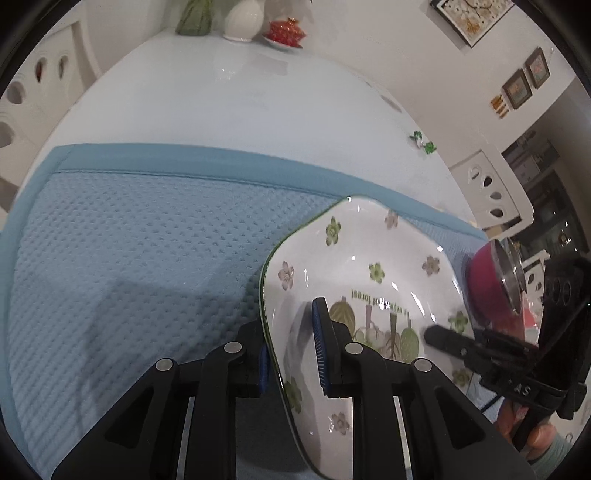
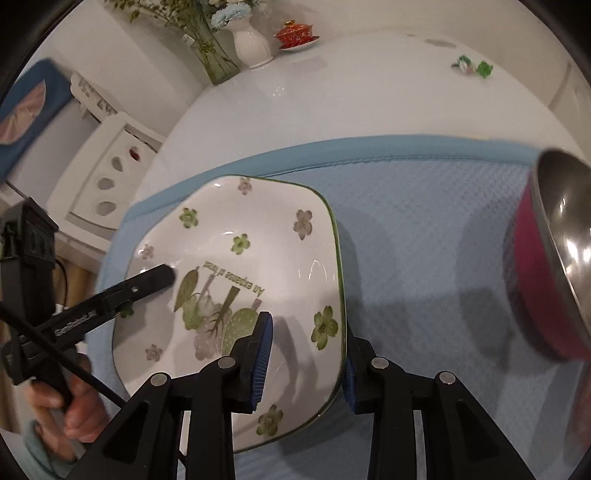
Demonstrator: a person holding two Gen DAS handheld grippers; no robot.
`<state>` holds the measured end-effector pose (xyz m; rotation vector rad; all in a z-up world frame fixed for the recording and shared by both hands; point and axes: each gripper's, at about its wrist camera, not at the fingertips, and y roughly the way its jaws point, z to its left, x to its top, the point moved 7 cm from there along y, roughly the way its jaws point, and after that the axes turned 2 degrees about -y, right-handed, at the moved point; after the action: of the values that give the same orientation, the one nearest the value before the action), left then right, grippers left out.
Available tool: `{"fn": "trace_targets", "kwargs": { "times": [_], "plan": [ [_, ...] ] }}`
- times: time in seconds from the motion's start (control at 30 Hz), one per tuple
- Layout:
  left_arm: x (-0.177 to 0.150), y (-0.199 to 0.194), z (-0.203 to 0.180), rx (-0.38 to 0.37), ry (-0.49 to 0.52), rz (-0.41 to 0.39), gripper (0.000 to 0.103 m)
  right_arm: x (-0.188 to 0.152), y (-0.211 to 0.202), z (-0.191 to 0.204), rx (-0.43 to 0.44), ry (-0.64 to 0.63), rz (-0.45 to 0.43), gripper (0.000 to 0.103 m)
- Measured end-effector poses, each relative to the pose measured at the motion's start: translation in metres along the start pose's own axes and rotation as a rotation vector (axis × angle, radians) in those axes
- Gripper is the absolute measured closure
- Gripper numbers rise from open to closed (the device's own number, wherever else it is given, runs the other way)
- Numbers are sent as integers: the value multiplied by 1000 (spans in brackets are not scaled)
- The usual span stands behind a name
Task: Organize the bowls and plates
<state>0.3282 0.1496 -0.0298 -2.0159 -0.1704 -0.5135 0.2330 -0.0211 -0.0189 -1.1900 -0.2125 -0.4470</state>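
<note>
Two hand-held black grippers meet over a white square ceramic plate point(image 2: 258, 258) printed with green and mauve flowers, cactus drawings and a line of text, which lies on a pale blue waffle-weave mat point(image 1: 140, 258) spread across a white table point(image 1: 221, 103). The left gripper point(image 1: 291, 354) has its blue-padded jaws drawn close on the plate's left rim, one finger under the edge and one over the plate's inner face, clamped on it. The right gripper point(image 2: 306, 354) straddles the plate's right rim, one pad above the plate's face and the other outside the edge; its jaws stand a little apart, and a sliver of gap shows at the rim, so it does not look pressed tight on the plate. In the right wrist view a person's hand point(image 2: 70, 402) grips the left gripper's handle at the near left. A magenta bowl with a bare steel interior point(image 2: 546, 280) sits tilted at the right edge of the mat, well apart from the plate. At the far end of the table stand a white ribbed vase point(image 2: 253, 48), a clear glass vase of flowers point(image 2: 210, 48) and a red lidded cup on a saucer point(image 2: 295, 33); small green wrapped sweets point(image 2: 472, 66) lie on the far right of the table. White chairs with cut-out backs point(image 2: 110, 177) flank it.
</note>
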Motion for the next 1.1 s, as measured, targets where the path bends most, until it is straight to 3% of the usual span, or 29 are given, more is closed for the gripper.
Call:
{"fn": "trace_targets", "kwargs": {
  "times": [0.27,0.43,0.63,0.83,0.97,1.1],
  "plan": [
    [-18,-60,-24,12,47,-85,87,-26,-45,26,-6,-53,-37,71],
    [-45,-105,-35,28,80,-121,87,-47,-76,50,18,-64,-56,71],
    [-84,-154,-35,37,47,-168,87,-85,-111,87,27,-106,-70,71],
    [-145,-186,-22,59,-2,-168,87,-147,-116,108,38,-143,2,71],
    [-183,-190,-14,81,-28,-136,87,-185,-113,109,48,-157,60,71],
    [-217,-187,-4,53,-106,-94,87,-212,-106,111,36,-182,111,71]
  ]
}}
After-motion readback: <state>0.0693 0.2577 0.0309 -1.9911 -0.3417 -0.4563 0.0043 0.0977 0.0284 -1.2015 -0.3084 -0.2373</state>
